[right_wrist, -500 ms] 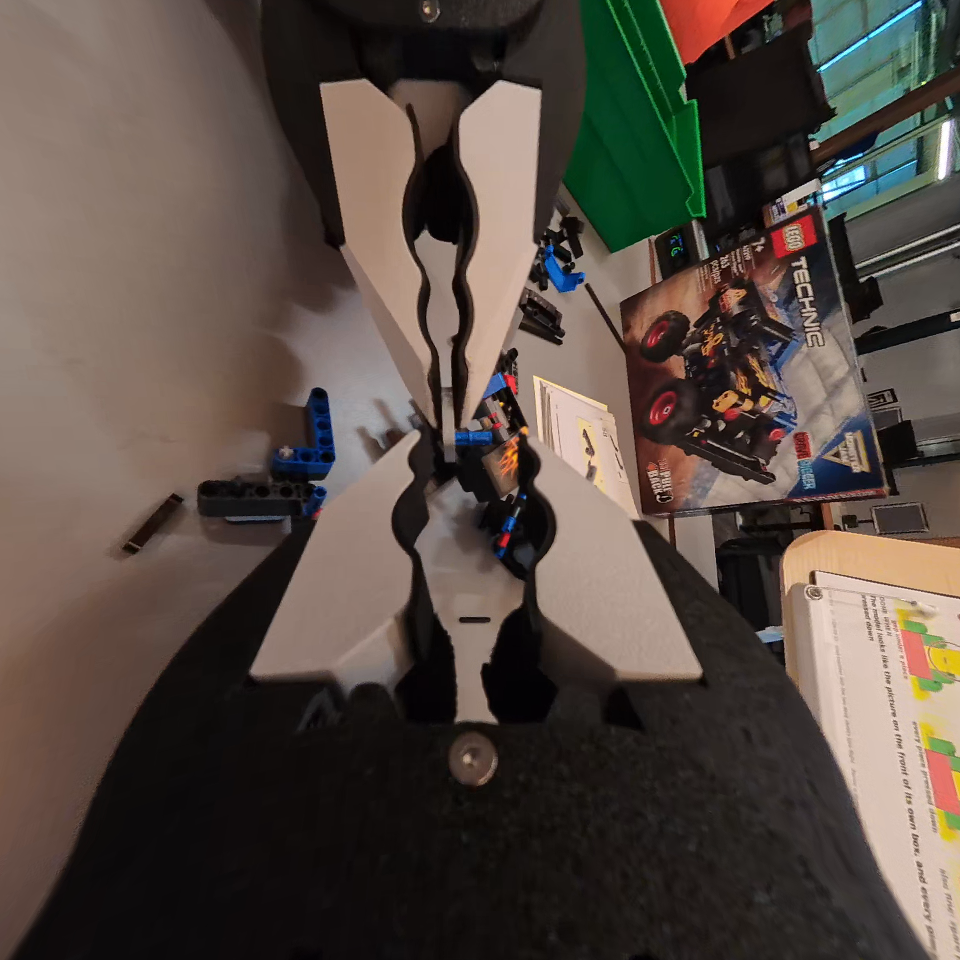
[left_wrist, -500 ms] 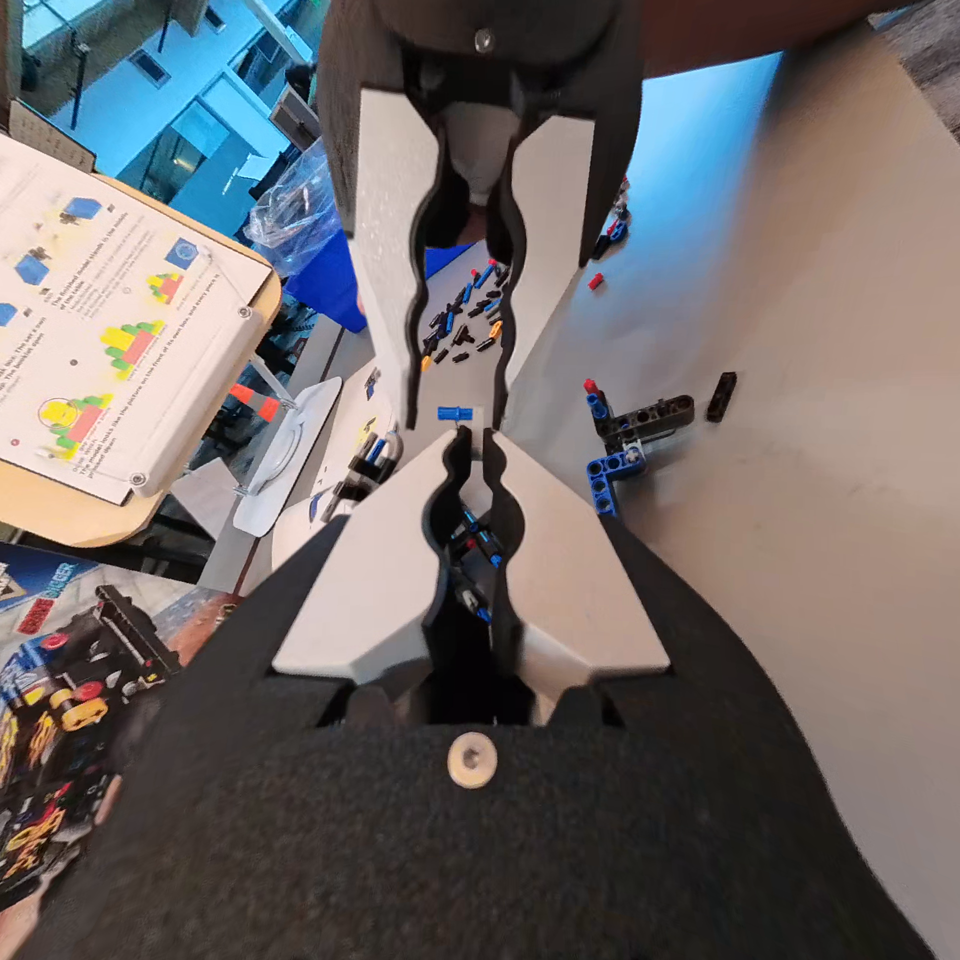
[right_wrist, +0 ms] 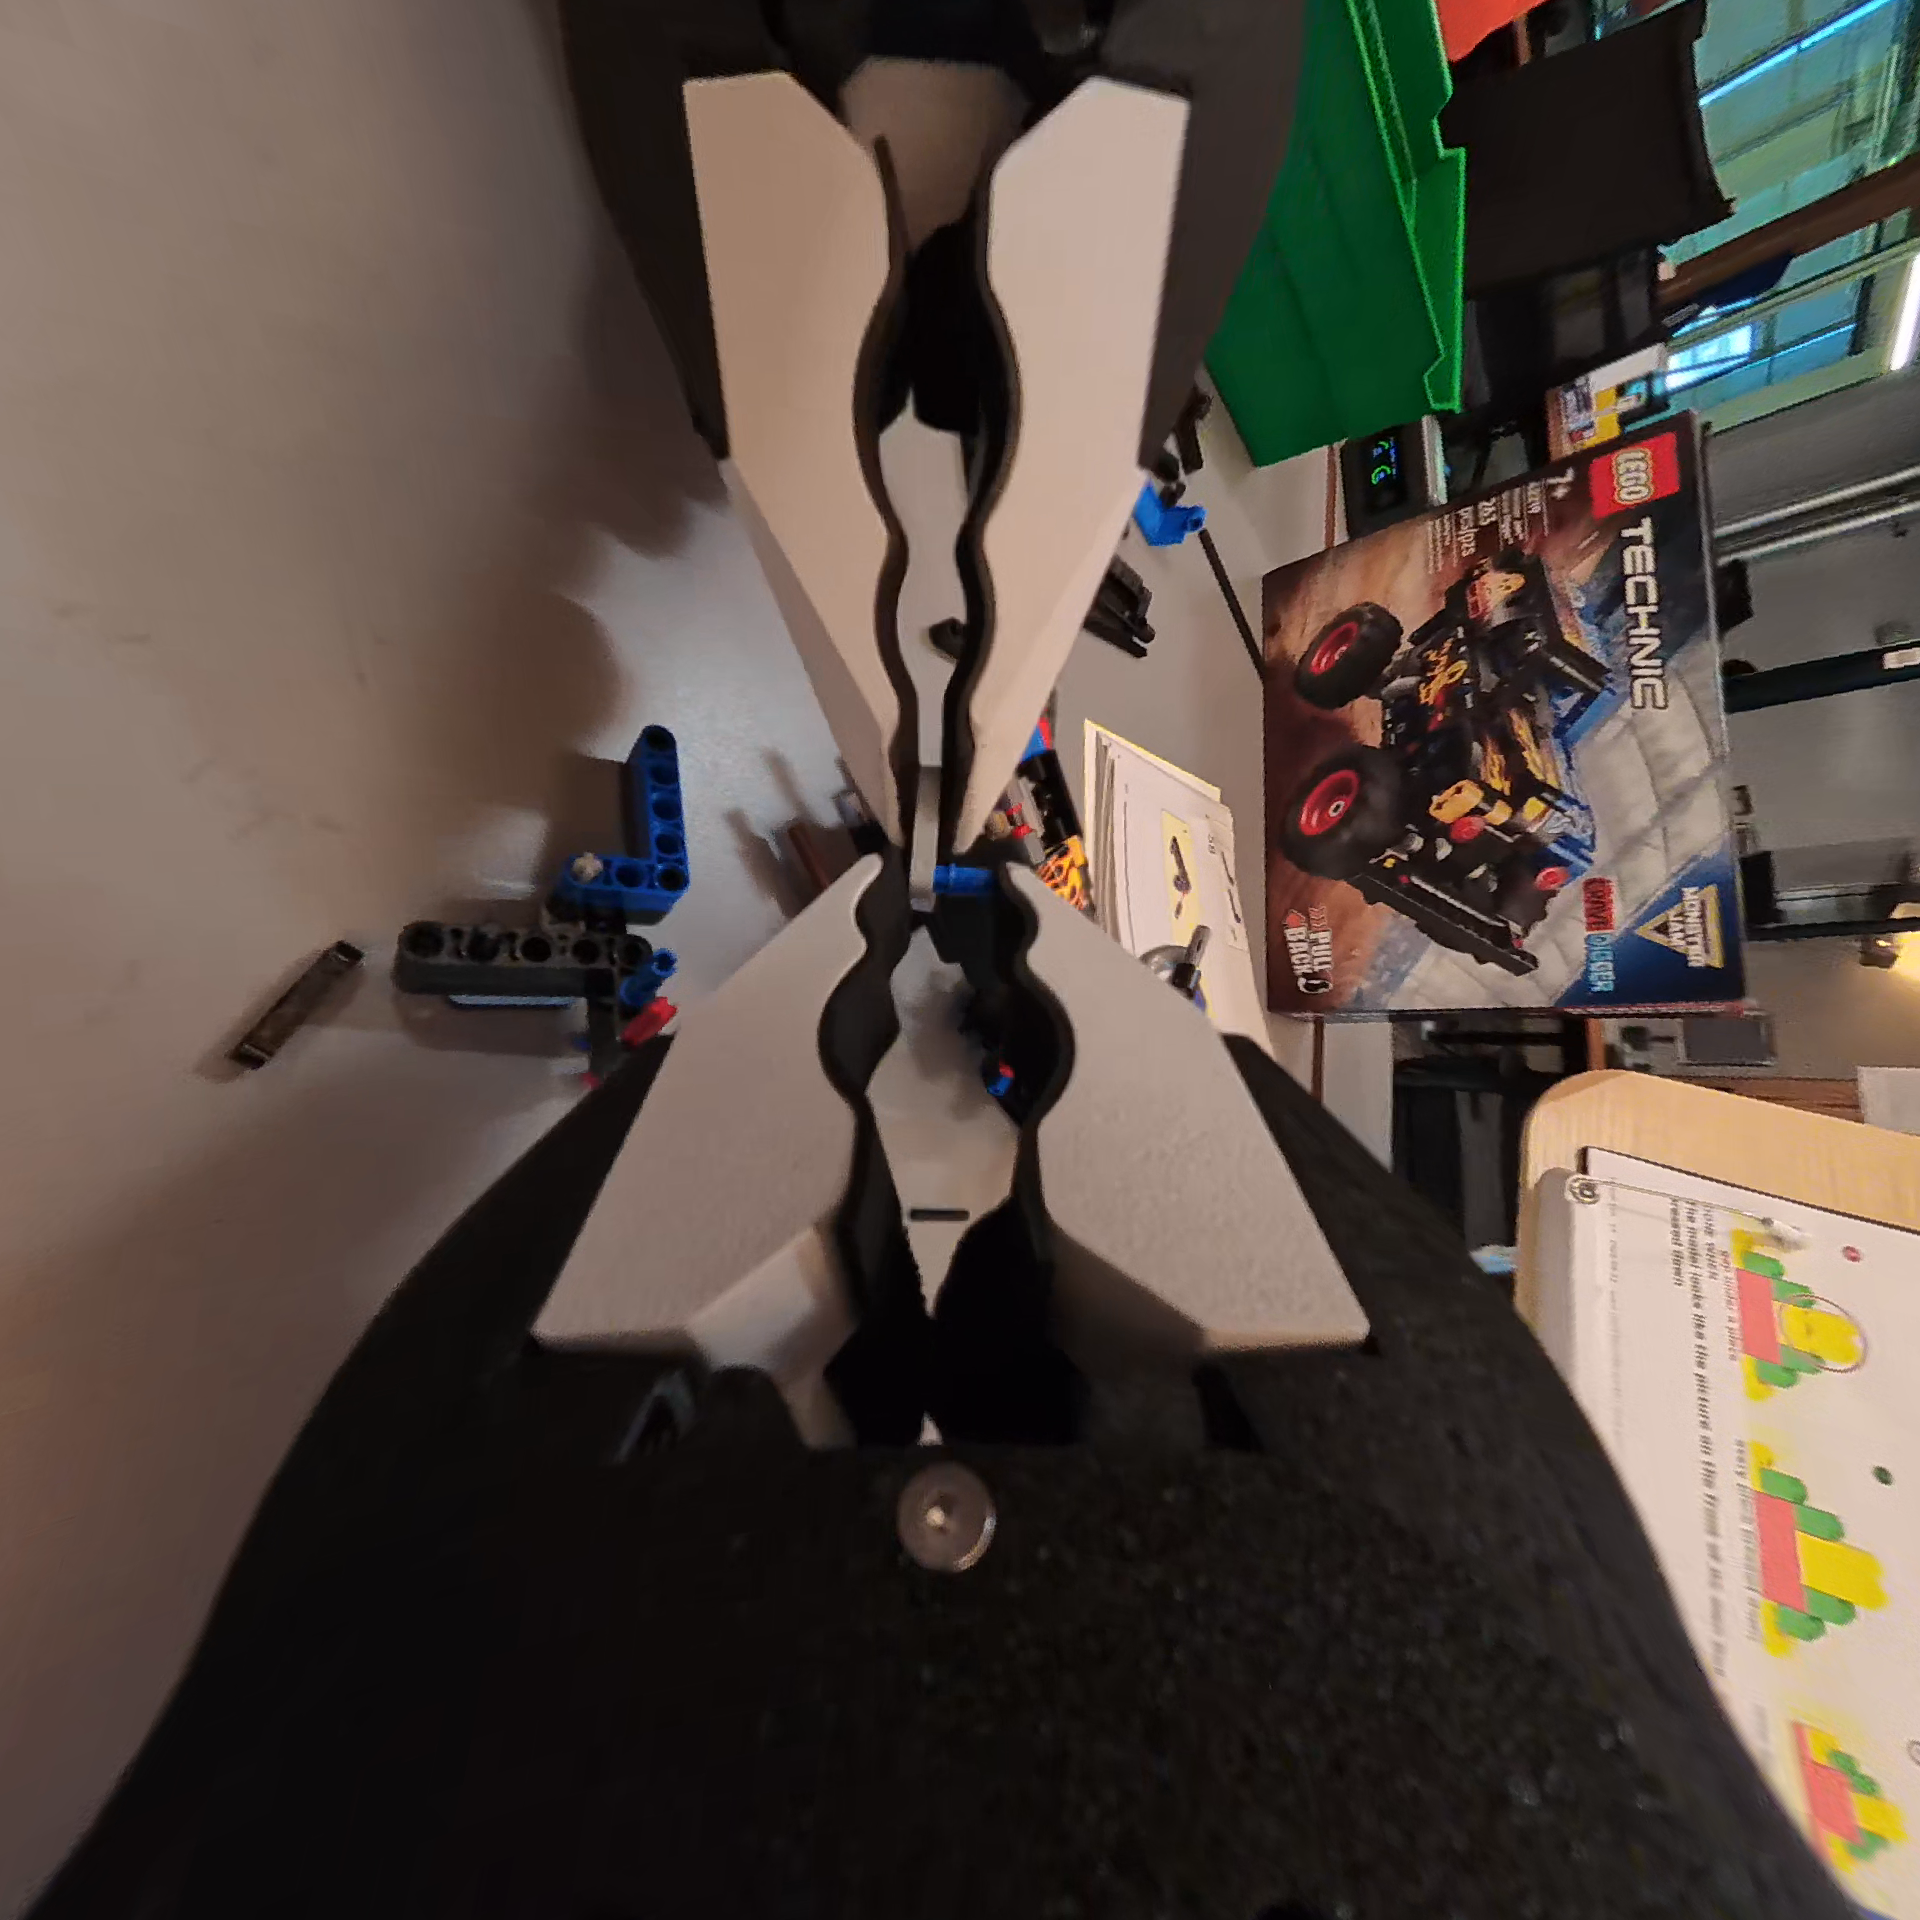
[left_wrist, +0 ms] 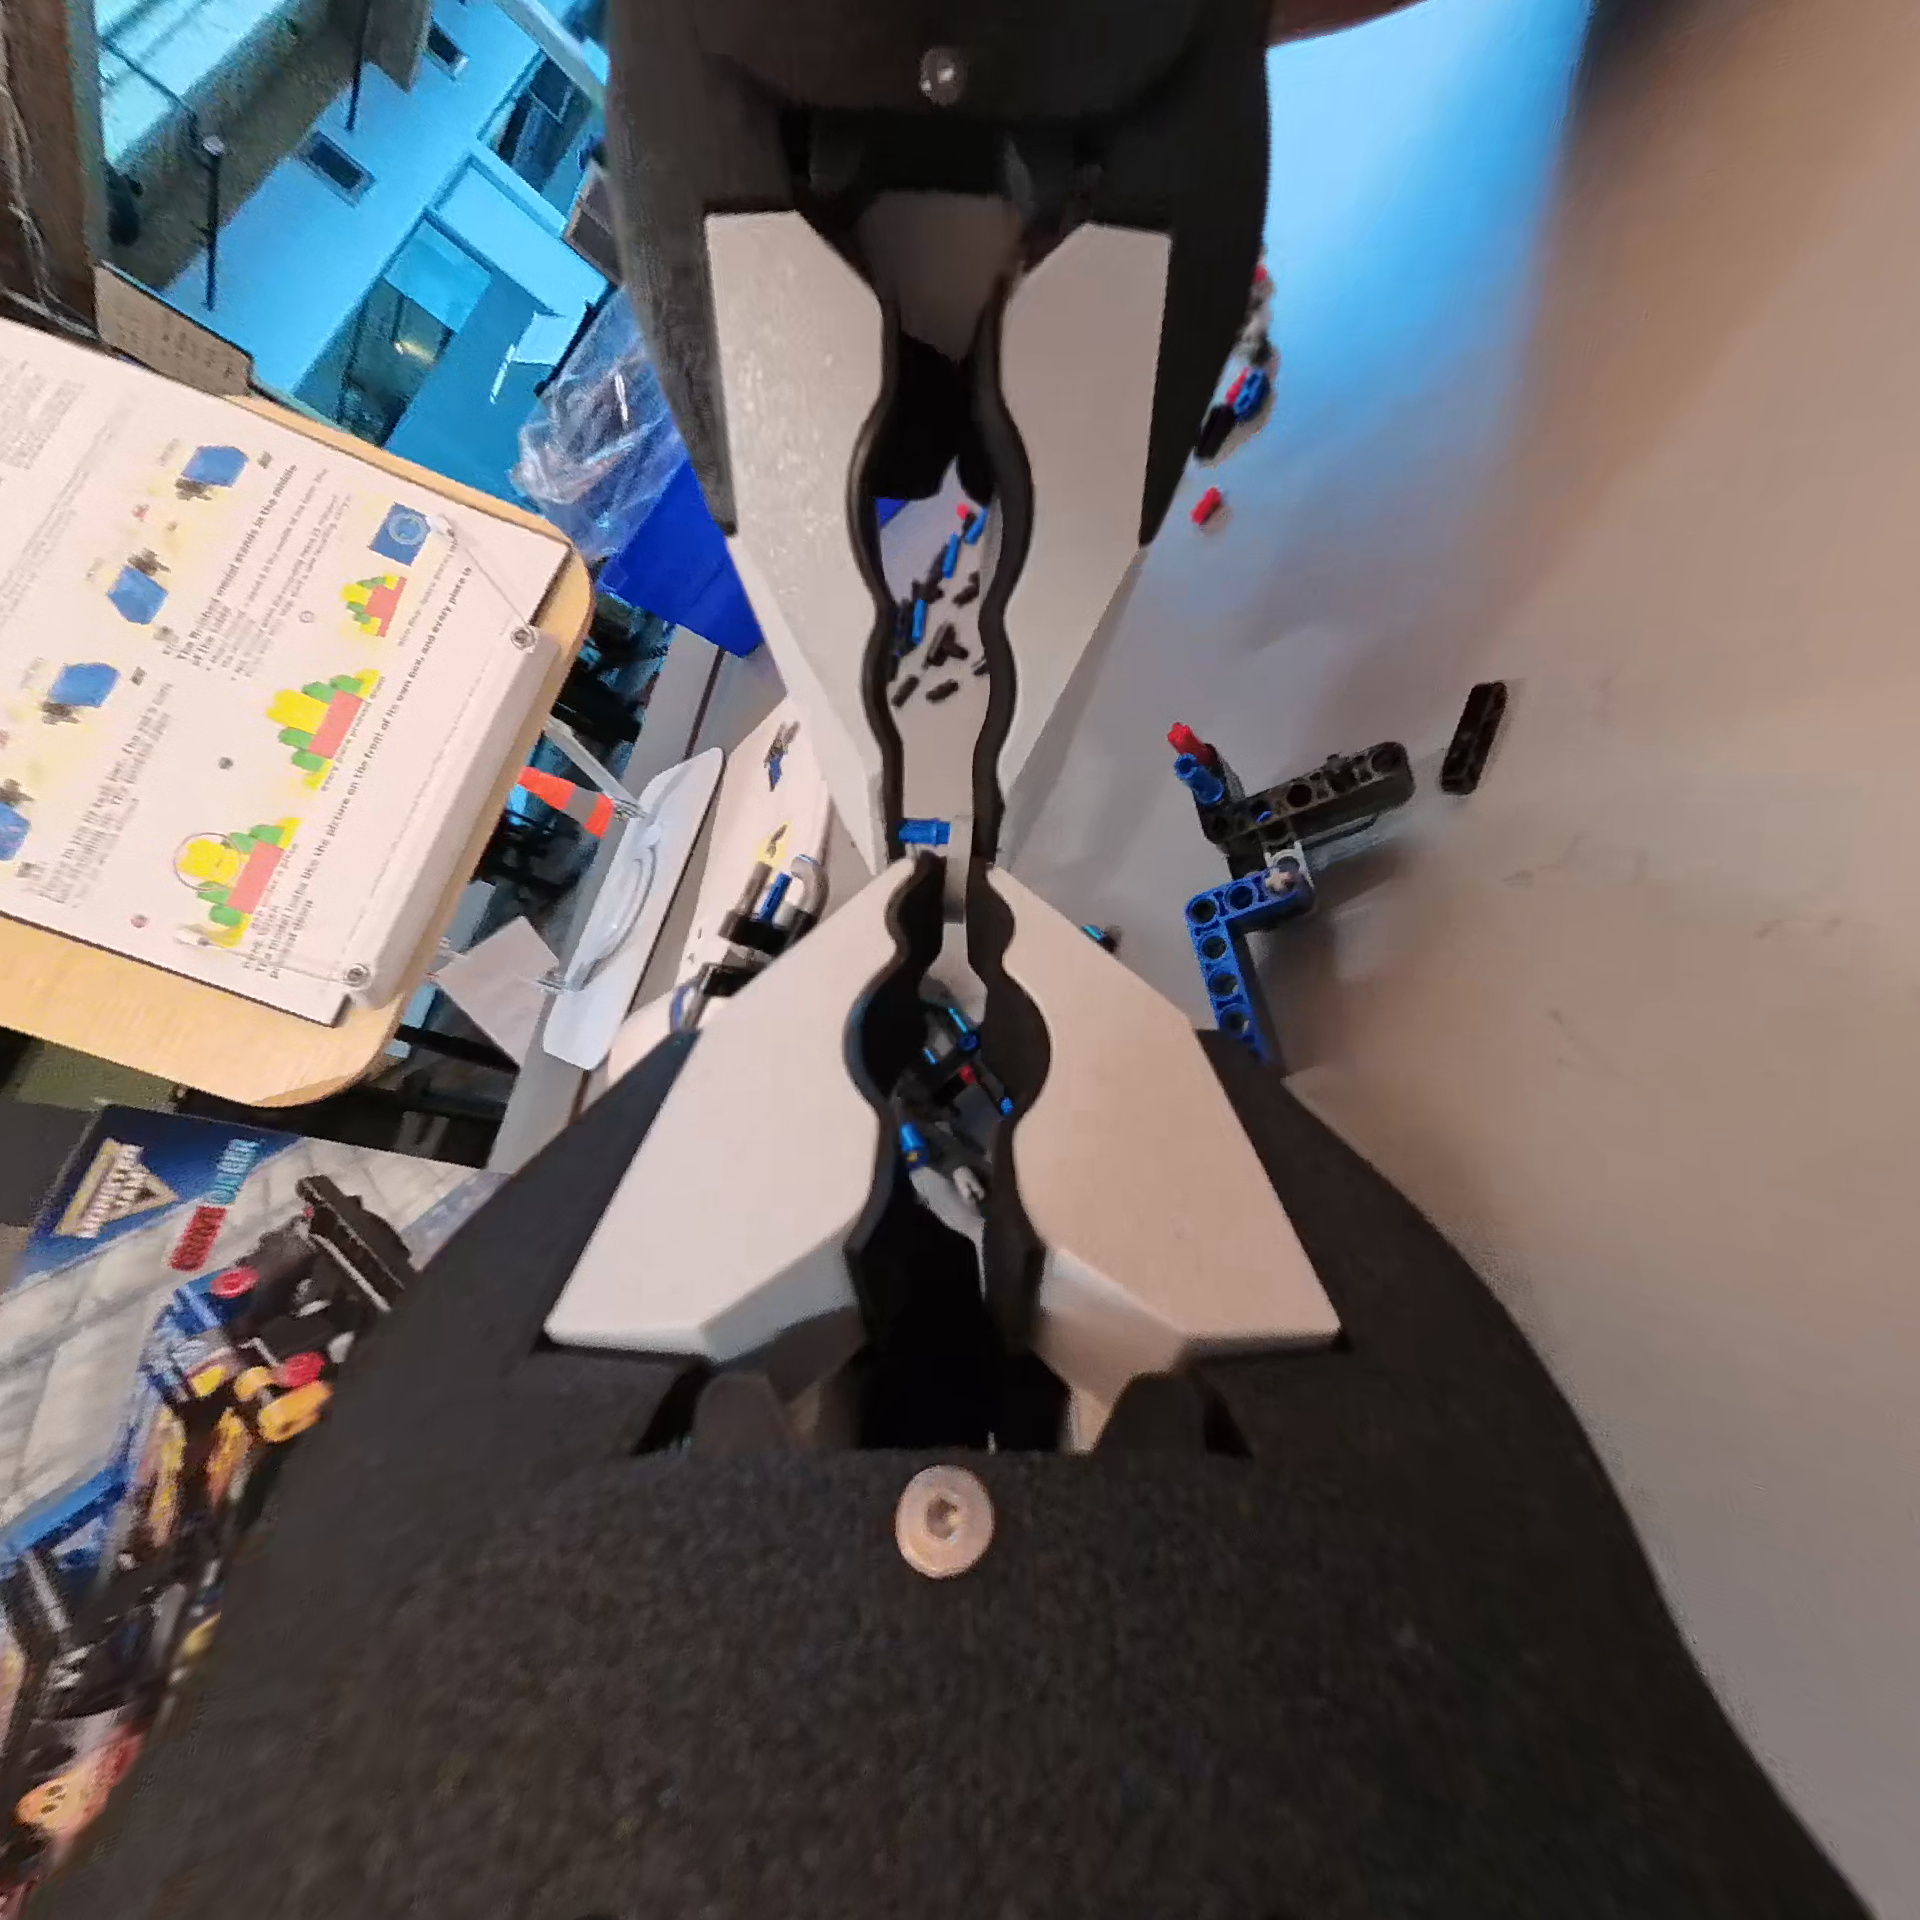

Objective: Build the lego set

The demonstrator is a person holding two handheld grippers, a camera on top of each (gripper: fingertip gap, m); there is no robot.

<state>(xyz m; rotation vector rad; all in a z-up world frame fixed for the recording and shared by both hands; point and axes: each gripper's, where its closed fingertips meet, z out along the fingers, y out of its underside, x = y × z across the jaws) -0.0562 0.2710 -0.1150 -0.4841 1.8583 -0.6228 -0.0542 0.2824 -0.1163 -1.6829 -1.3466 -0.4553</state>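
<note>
My two grippers meet tip to tip above the pale table. My right gripper is shut on a small blue pin that lies crosswise in its tips; in the left wrist view this gripper comes down from the top, with the pin in it. My left gripper is nearly closed on a small grey part and touches the pin's end. A partial build of a black beam and a blue L-beam lies on the table to the side, and also shows in the right wrist view.
A short black beam lies beside the build. Loose pins are scattered behind the grippers. The set's box and an instruction booklet are at the table's edge. A green bin and a wooden board holding a printed sheet stand nearby. Less than 4 cm separates the two grippers' tips.
Almost nothing. Both grippers stay tip to tip with the blue pin between them; they have shifted only slightly.
</note>
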